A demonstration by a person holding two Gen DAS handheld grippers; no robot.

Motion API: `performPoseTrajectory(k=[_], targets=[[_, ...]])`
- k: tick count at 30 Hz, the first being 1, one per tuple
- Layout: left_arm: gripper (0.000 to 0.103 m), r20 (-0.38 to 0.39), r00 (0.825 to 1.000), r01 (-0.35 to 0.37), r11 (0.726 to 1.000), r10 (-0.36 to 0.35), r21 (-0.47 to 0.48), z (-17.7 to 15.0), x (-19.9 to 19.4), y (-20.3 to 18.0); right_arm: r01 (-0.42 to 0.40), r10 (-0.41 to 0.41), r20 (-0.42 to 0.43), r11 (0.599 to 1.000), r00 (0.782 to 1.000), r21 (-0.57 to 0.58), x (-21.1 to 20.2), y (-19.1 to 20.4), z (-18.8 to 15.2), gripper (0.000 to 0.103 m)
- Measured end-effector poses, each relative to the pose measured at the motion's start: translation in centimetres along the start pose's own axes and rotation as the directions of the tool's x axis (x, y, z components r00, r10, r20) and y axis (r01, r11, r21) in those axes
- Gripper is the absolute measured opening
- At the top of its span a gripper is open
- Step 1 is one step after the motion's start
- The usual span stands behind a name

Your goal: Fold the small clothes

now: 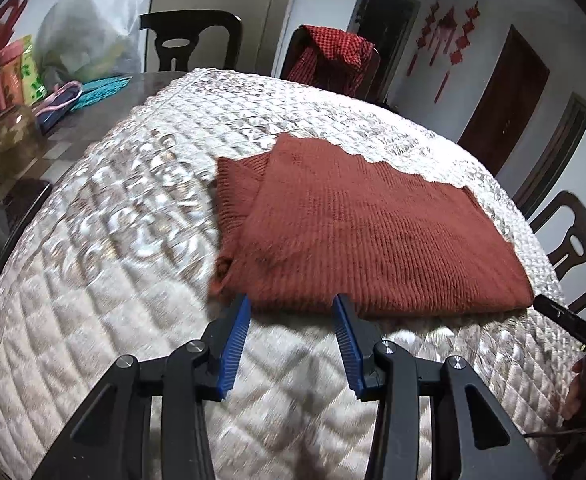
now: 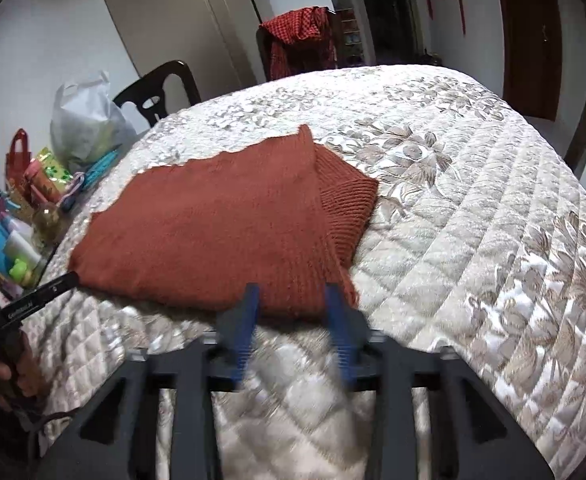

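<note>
**poster1:** Quilted cream bedspread [image 1: 105, 264] with a leafy pattern is draped over the table, and that's the whole work surface. Dark wooden chairs stand around it, and one chair [image 2: 293, 40] at the far side has a red checked cloth [image 1: 335, 54] hanging on it. Off to one side there's a pile of clutter: a white plastic bag [image 2: 83, 120], some bottles, a turquoise thing.

**poster2:** And the clothing?

**poster1:** A rust-red knit sweater [image 1: 357, 232] lies flat on the bedspread, folded into a rough rectangle, with a ribbed part [image 2: 345, 204] poking out from under the top layer at one end.

**poster2:** Do the grippers have hold of it?

**poster1:** Doesn't look like it. The left gripper [image 1: 293, 308] has its blue pads apart, tips right at the near edge of the sweater, with nothing pinched between them. The right gripper [image 2: 291, 300] is the same, jaws spread and the tips overlapping the near edge in the view. That one's motion-blurred, so whether the tips actually touch the knit is hard to call. Each wrist camera also catches the other gripper at the frame edge, with the person's hand [image 2: 9, 376] wrapped round the handle.
</note>
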State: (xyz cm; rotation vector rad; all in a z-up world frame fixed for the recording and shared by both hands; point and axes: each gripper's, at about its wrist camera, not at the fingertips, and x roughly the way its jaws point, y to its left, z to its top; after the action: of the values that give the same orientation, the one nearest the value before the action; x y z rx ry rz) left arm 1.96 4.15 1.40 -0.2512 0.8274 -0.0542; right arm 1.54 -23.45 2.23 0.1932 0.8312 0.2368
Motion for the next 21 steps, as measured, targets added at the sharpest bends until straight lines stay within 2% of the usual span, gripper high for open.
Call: performPoseTrajectory(k=[4, 5, 6, 8, 11, 16, 21], targets=[[0.045, -0.037, 0.998, 0.051, 0.995, -0.054, -0.086, -1.2, -0.1, 1.9, -0.05, 0.053, -0.045, 0.997, 0.998, 0.058, 0.2, -0.5, -1.3, 0.05], [0.045, -0.023, 0.997, 0.066, 0.993, -0.068, -0.098, -1.3, -0.2, 2.2, -0.073, 0.079, -0.071, 0.993, 0.994, 0.09, 0.7, -0.9, -1.8, 0.05], [0.045, -0.025, 0.997, 0.074, 0.991, -0.077, -0.111, -1.2, -0.2, 2.3, -0.085, 0.089, -0.043, 0.992, 0.995, 0.096, 0.6, -0.9, -2.0, 0.05], [0.05, -0.025, 0.994, 0.099, 0.985, -0.104, -0.143, -0.8, 0.0, 2.6, -0.102, 0.108, -0.042, 0.987, 0.993, 0.121, 0.7, -1.1, -1.9, 0.052], [0.052, -0.024, 0.99, 0.135, 0.973, -0.142, -0.187, 0.1, 0.8, 2.9, -0.15, 0.159, -0.034, 0.97, 0.987, 0.191, 1.5, -1.8, -1.3, 0.053], [0.052, -0.007, 0.987, 0.151, 0.957, -0.158, -0.248, 1.1, 1.8, 3.3, -0.225, 0.23, 0.023, 0.923, 0.973, 0.311, 2.2, -3.3, -0.6, 0.053], [0.052, 0.012, 0.987, 0.157, 0.947, -0.161, -0.28, 1.7, 2.5, 3.6, -0.259, 0.26, 0.05, 0.892, 0.964, 0.369, 2.6, -4.0, -0.3, 0.053]])
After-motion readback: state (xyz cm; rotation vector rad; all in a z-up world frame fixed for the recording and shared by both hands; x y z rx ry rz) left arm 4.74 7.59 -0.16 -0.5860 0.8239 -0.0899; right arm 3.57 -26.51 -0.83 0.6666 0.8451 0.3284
